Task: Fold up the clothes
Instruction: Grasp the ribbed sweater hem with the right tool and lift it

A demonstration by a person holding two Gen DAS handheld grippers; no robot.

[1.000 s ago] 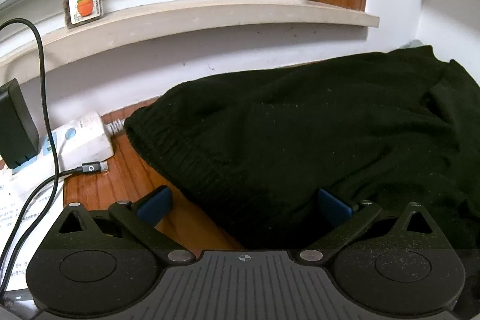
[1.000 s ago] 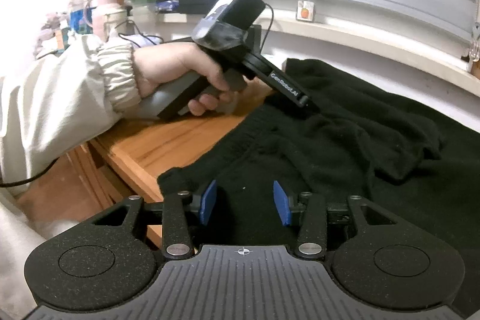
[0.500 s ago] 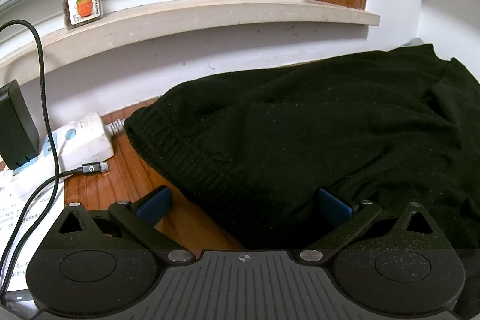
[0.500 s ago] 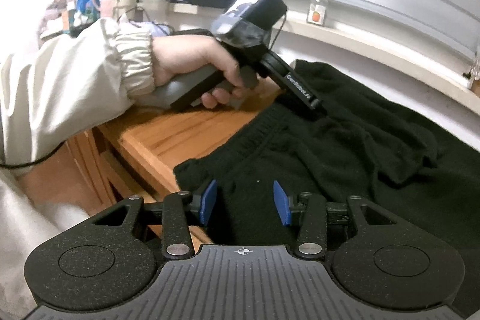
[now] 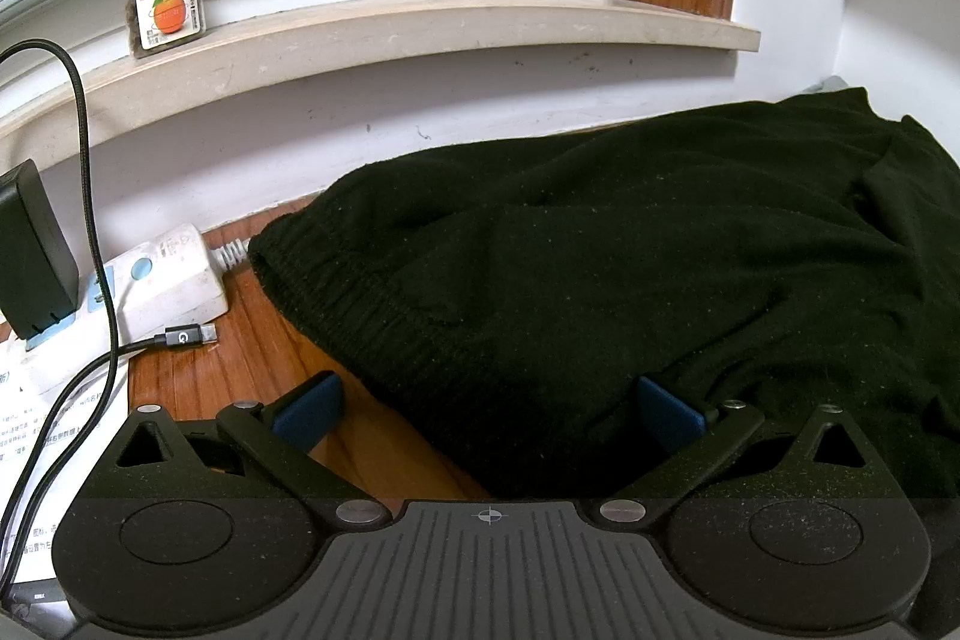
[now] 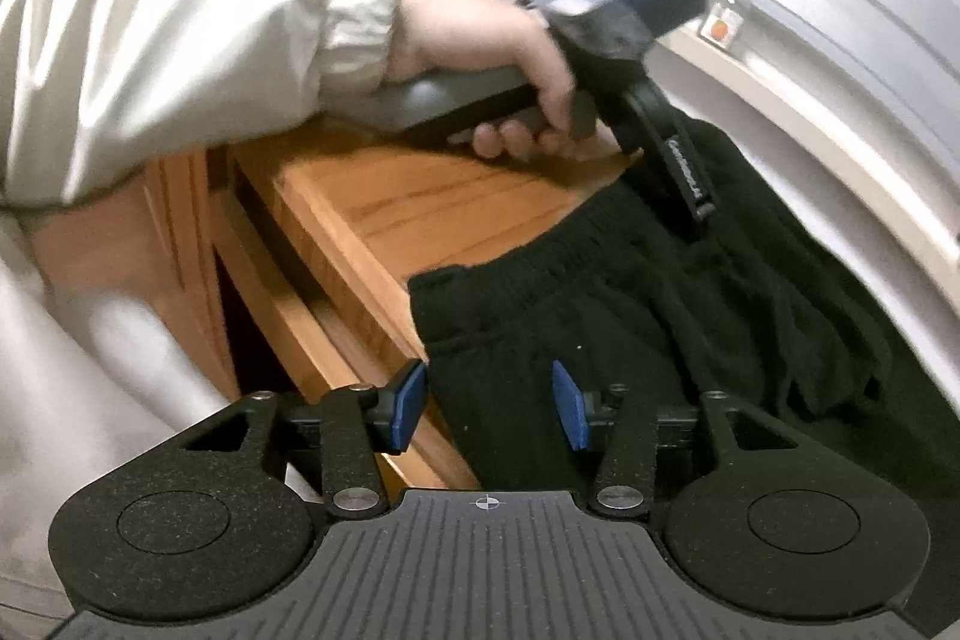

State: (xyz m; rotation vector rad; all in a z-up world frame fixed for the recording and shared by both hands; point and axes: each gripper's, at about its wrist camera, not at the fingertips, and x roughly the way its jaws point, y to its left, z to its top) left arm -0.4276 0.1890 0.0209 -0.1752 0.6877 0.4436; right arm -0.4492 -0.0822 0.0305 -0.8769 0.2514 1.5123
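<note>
Rolled and shifted along the desk edge since a second ago, the right gripper (image 6: 489,403) now frames the near corner of the black garment (image 6: 690,316), and its blue pads are easing apart with that corner lying between them, not pinched. On the left wrist view nothing has changed. The black garment is a soft, fine-knit piece with a ribbed, elasticated band (image 5: 360,304) along one end; it lies spread on the wooden desk (image 5: 252,346), rumpled into low folds, its long axis running from the ribbed band at the left of the left wrist view away toward the far right corner by the white wall. The left gripper (image 5: 489,409) rests wide open, one blue pad over bare wood and the other on the cloth, the band's edge between them and ungripped. In the right wrist view a hand (image 6: 492,57) in a cream, gathered-cuff sleeve (image 6: 198,33) holds that left gripper's handle. Beyond the garment, a white power strip (image 5: 162,274) with a black plug, a braided black cable (image 5: 90,196), and printed paper sit at the left. A clear jar (image 5: 163,6) with an orange label stands on the pale stone sill (image 5: 420,33).
</note>
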